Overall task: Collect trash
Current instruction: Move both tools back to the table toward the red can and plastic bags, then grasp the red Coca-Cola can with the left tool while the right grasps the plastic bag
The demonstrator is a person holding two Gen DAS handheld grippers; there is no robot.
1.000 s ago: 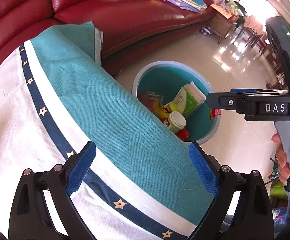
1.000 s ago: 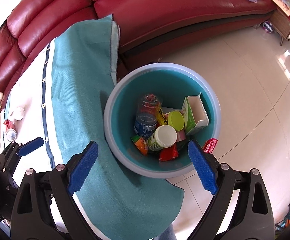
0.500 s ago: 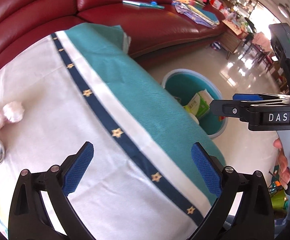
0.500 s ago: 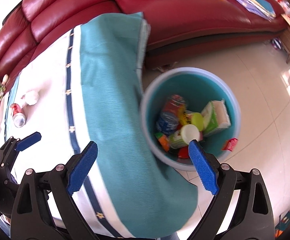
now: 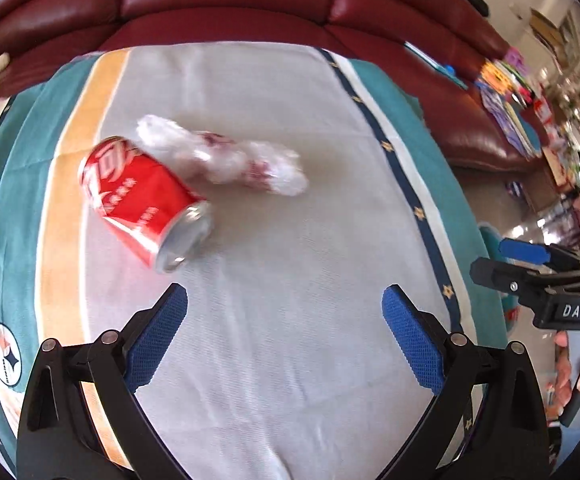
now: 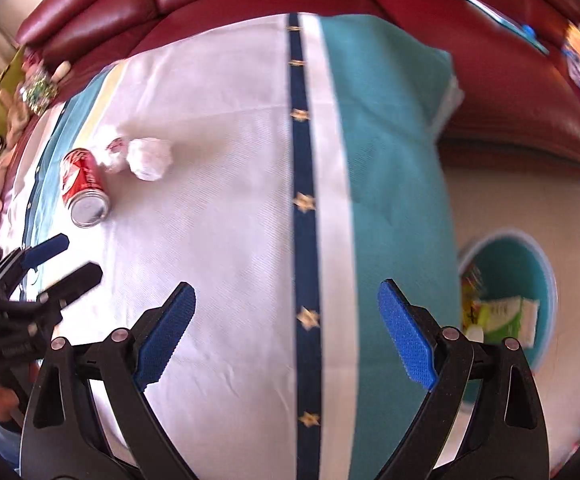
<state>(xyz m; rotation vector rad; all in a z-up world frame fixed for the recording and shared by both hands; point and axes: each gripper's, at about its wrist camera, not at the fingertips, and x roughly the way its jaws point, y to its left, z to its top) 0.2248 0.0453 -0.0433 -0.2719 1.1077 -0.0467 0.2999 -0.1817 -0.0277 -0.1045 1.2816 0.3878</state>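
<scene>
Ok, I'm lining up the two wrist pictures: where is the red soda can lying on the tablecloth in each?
Left wrist: red soda can, left of centre, ahead of the left gripper.
Right wrist: can far left, small.
Shared landmark: the crumpled white tissue beside it.

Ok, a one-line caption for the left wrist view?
Open left gripper hovers over the white tablecloth, facing a tipped red soda can beside crumpled white tissue wads.
</scene>
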